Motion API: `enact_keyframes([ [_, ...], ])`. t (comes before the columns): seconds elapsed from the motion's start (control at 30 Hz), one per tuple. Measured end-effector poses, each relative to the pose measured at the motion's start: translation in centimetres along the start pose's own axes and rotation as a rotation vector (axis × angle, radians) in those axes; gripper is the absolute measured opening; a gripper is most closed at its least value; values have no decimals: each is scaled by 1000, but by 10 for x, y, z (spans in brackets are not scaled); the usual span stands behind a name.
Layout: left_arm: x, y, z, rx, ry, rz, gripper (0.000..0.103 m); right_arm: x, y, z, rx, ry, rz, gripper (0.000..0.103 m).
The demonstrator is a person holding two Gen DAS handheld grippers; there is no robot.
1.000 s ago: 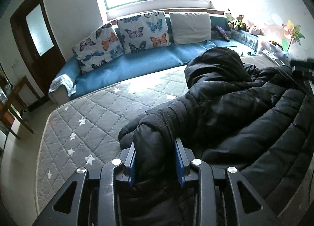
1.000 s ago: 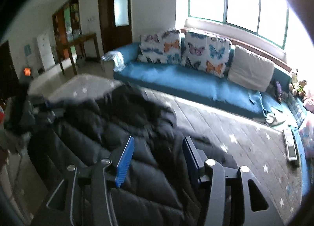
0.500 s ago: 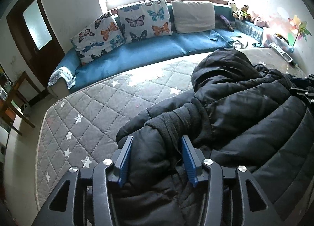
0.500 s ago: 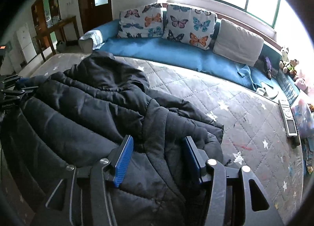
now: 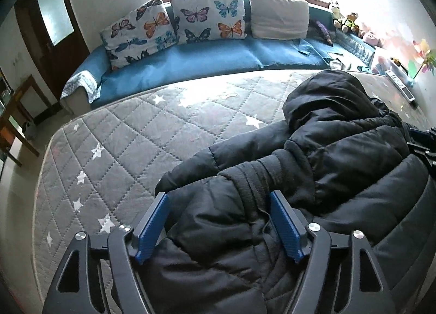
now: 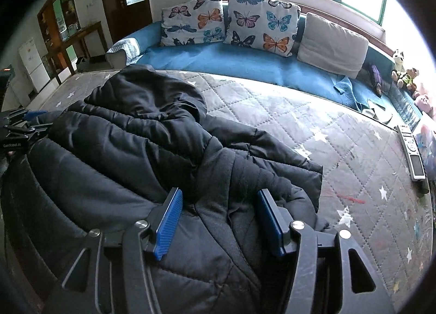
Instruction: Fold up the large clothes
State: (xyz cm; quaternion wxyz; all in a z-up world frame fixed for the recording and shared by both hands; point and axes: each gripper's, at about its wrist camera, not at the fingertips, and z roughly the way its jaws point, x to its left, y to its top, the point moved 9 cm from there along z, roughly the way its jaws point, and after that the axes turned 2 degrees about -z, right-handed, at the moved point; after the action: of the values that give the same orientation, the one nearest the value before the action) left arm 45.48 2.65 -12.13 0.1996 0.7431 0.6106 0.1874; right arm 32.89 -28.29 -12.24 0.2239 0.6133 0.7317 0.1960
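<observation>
Releasing the black puffer jacket [image 5: 340, 166] onto the quilted mattress [image 5: 130, 156] looks like the step in hand: a fold of the bulky coat appears to have just been laid down. The left gripper [image 5: 219, 221] is opening, its blue pads clear of the sleeve cuff that bulges between them. The right gripper [image 6: 218, 221] is also opening, more slowly, with a padded seam between its pads, which do not seem to press on it.

Lying across the mattress with its hood [image 6: 147, 93] toward the blue sofa [image 6: 245, 63], the jacket is still lumpy, so the next move probably calls for lifting both grippers free without snagging the fabric, then taking a fresh hold on an edge or the hood for another fold.

Slick, stitched nylon channels puff up in soft ridges, while the cuff on the left looks like matte fleece or ribbed knit. Such loft will likely spring back, so the folds may need pressing flat. Beneath the jacket, the mattress is grey, diamond-stitched and dotted with white stars, a firm and even bed for the work.
</observation>
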Motion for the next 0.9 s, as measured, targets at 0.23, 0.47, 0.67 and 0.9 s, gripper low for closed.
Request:
enact_keyframes([
  [0.23,3,1,5,-2,12,3,85,11,23,-21,-45,-43,-12,62],
  [0.47,2,1,6,1,10,-6,88,59,48,-12,-56,42,-73,62],
  [0.67,4,2,8,4,15,-3,91,71,58,23,-11,74,-92,62],
  [0.9,9,4,14,12,20,-13,96,64,46,48,61,91,-44,62],
])
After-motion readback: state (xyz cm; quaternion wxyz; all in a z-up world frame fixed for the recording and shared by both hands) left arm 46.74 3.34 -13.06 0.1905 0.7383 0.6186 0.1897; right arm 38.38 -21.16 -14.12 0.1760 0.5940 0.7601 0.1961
